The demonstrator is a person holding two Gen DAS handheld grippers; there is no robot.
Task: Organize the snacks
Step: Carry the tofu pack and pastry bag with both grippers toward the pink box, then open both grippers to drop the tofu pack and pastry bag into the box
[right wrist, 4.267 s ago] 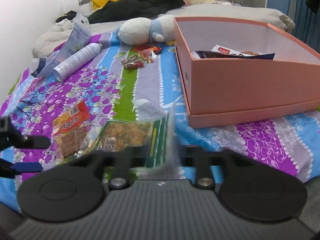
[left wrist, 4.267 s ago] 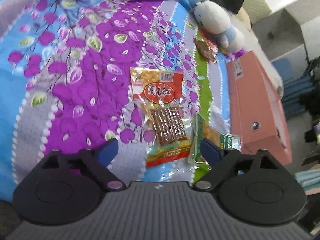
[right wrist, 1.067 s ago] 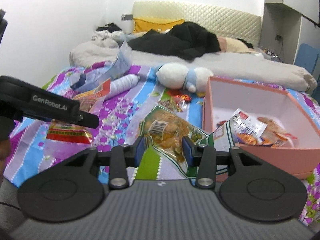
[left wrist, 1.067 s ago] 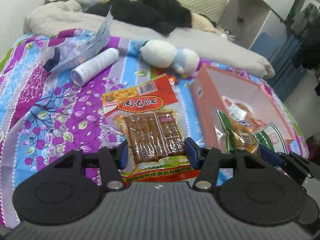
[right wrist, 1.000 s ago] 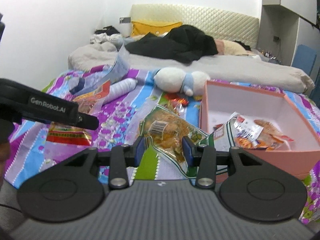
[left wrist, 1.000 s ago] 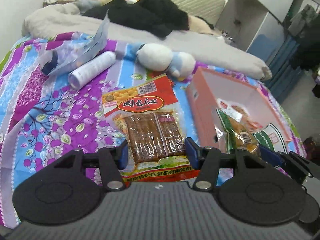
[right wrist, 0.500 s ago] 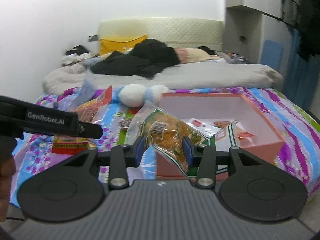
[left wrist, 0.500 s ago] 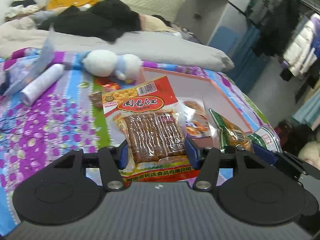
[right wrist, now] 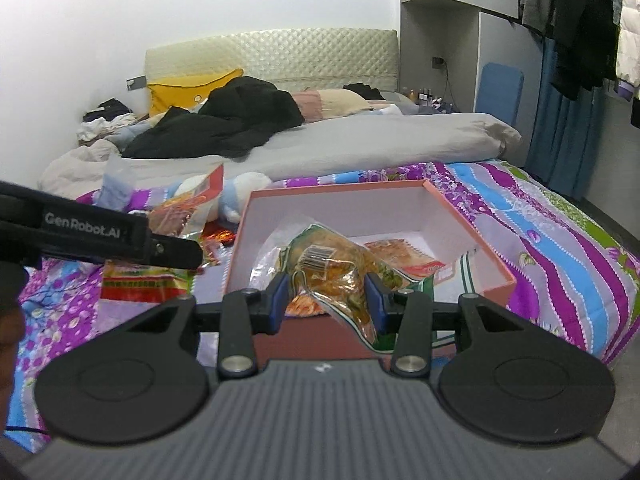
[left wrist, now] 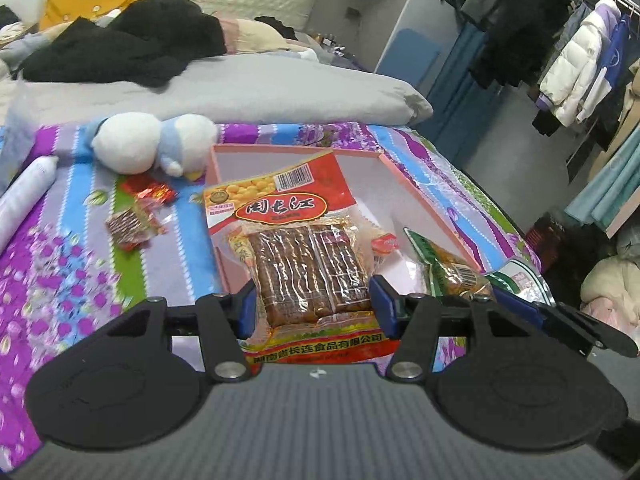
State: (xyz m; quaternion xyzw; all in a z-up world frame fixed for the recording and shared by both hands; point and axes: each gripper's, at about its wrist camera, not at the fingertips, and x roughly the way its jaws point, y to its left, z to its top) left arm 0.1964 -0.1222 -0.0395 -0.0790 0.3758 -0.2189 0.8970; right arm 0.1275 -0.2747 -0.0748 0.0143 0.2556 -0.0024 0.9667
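Observation:
My left gripper (left wrist: pixel 312 308) is shut on a red snack pack of brown tofu strips (left wrist: pixel 296 240) and holds it in the air over the near left part of the pink box (left wrist: pixel 424 208). My right gripper (right wrist: pixel 326 300) is shut on a green bag of orange snacks (right wrist: pixel 336 268), held over the near edge of the same box (right wrist: pixel 472 236). That bag also shows in the left wrist view (left wrist: pixel 452 268). Another snack packet (right wrist: pixel 400 256) lies inside the box. The left gripper's body (right wrist: pixel 100 236) shows at the left of the right wrist view.
The box sits on a purple and blue flowered bedspread (left wrist: pixel 60 272). Small red wrapped snacks (left wrist: pixel 138 212) lie left of the box. A white and blue plush toy (left wrist: pixel 148 144) and a white bottle (left wrist: pixel 20 200) lie beyond them. Grey duvet and black clothes are further back.
Both grippers have lifted their packs off the bedspread and carried them right to the pink box. They now hang over its near side.

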